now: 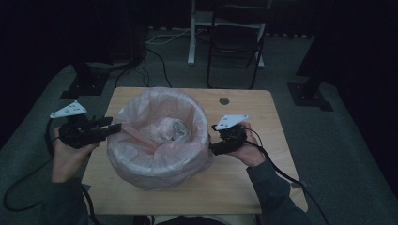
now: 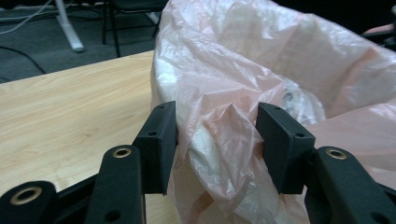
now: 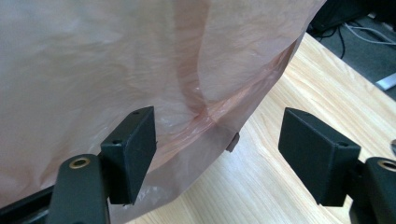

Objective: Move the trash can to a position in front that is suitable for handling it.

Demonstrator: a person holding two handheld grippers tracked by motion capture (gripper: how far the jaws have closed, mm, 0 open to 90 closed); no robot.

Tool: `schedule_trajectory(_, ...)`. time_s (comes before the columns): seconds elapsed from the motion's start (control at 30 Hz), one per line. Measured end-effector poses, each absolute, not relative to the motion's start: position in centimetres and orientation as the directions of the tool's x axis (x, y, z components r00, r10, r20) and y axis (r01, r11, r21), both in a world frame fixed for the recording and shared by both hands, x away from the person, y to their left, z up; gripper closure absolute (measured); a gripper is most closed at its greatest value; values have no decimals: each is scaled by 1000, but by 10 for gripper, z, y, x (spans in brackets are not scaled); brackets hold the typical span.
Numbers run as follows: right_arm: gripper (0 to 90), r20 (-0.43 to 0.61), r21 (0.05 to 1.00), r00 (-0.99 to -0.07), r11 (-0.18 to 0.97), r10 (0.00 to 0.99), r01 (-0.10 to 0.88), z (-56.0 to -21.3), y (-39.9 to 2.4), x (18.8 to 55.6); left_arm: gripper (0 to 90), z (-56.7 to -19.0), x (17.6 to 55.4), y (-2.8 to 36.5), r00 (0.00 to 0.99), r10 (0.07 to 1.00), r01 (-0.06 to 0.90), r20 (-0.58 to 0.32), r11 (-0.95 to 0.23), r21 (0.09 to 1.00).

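Left gripper (image 1: 115, 127): jaws apart, astride a fold of the bag's rim; the left pad touches the film, the right one stands off.
Right gripper (image 1: 212, 149): jaws wide, nothing clamped, at the bag's lower right side.
Thin pink plastic bag (image 1: 157, 161): lines a round bin mid-table, between both grippers.
Light wooden table (image 1: 248, 105): bare beyond the bin.
Black folding chair (image 1: 234, 40): on the floor, behind the table.

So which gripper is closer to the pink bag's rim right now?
Left. The left gripper has a fold of the pink bag between its open jaws; the right gripper sits open beside the bag's lower edge.
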State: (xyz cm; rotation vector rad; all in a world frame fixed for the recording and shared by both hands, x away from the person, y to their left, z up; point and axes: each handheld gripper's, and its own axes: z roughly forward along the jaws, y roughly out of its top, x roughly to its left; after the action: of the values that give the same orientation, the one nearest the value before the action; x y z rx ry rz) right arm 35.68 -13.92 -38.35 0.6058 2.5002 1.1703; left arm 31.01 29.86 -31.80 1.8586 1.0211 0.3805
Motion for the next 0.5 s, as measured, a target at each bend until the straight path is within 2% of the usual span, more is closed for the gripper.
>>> schedule_trajectory(0.3, 270, -84, 788, -858, 561, 507, 254, -381, -153, 356, 609, -318, 314, 291, 562, 819, 478, -113, -210, 853)
schedule_trajectory(0.5, 270, -84, 787, -855, 560, 512, 258, -382, -155, 356, 617, -320, 323, 280, 557, 825, 468, -95, -217, 857)
